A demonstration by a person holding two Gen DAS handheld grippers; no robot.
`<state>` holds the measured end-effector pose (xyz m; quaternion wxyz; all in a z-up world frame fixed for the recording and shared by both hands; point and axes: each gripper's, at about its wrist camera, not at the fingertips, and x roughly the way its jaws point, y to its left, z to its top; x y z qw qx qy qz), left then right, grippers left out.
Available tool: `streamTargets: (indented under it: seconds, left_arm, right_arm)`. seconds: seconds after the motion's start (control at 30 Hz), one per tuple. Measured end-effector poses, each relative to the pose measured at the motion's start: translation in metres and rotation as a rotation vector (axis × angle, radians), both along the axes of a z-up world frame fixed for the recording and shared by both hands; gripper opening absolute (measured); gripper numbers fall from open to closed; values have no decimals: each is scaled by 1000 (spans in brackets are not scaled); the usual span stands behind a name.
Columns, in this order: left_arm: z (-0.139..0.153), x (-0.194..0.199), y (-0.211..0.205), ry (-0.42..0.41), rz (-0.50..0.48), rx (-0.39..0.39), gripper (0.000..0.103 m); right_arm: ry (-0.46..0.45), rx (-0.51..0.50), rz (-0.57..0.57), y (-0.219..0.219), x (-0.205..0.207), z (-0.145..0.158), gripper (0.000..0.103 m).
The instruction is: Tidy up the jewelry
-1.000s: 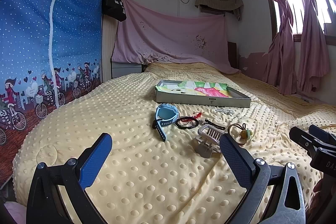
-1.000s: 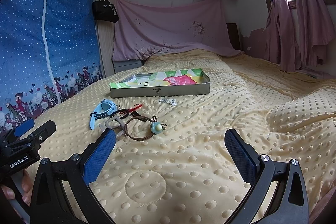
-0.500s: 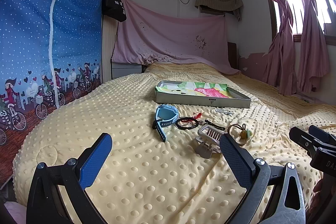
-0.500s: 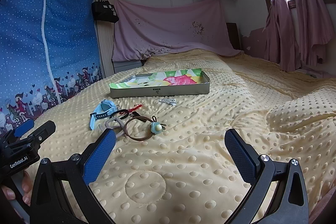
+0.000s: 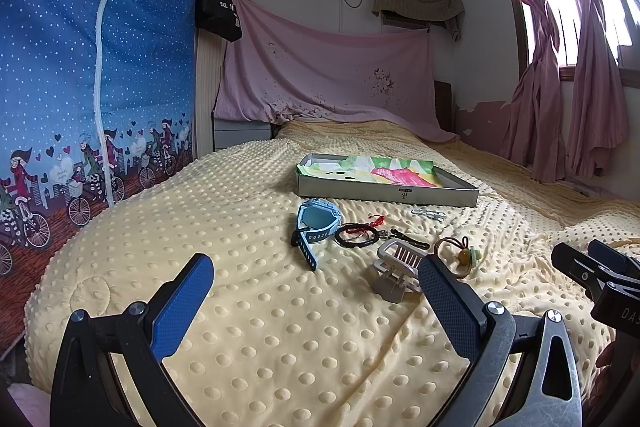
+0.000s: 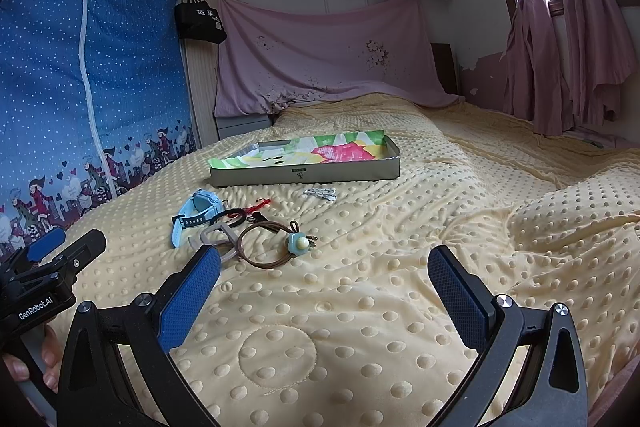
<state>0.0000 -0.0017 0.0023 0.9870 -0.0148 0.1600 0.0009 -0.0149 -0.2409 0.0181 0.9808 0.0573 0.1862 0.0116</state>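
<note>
Jewelry sat in a loose cluster on the bed point(image 5: 280, 327), ahead of both claws and short of the box point(image 5: 386, 191), which lay well beyond it with its long side across the view.

Left claw point(image 5: 316, 287) was wide, holding nothing. From it the cluster lay ahead and to the right: watch point(image 5: 314, 223) nearest the centre line, strap running toward the claw; black bracelet point(image 5: 356, 237) just beside it; clip point(image 5: 396, 267) touching the right pad in the view, though probably just behind it.

Right claw point(image 6: 324, 287) was also wide and empty. From it the cluster lay ahead and to the left; hair tie point(image 6: 272, 247) with its pale bead was closest, loop flat, near the left pad. Hairpin point(image 6: 320, 193) lay apart, between cluster and box.

My read: right claw was nearer the hair tie, left nearer the watch and clip. Either needs a forward reach, then a carry onward to the box.

Surface was a yellow dotted blanket, soft and wrinkled, so thin pieces could sink in and the fabric might get pinched. Room: blue wardrobe cover left, pink sheet on the far wall, pink curtains at a window right.
</note>
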Motion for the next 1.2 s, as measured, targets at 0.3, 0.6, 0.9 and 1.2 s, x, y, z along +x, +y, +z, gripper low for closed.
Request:
streamTargets:
  seconds: [0.3,0.6,0.9,1.2]
  left_arm:
    - [9,1,5,12,-11,-21,103]
    - [8,16,7,40,-38,-56,103]
    - [18,48,-6,41,-32,-42,103]
    - [13,85,-10,66,-48,-32,103]
  right_arm:
    - [10,32,30,-1,3,2,102]
    - [25,38,58,-7,19,9,102]
    - [62,44,94,-11,57,21,102]
    - [96,27,133,-7,98,12,102]
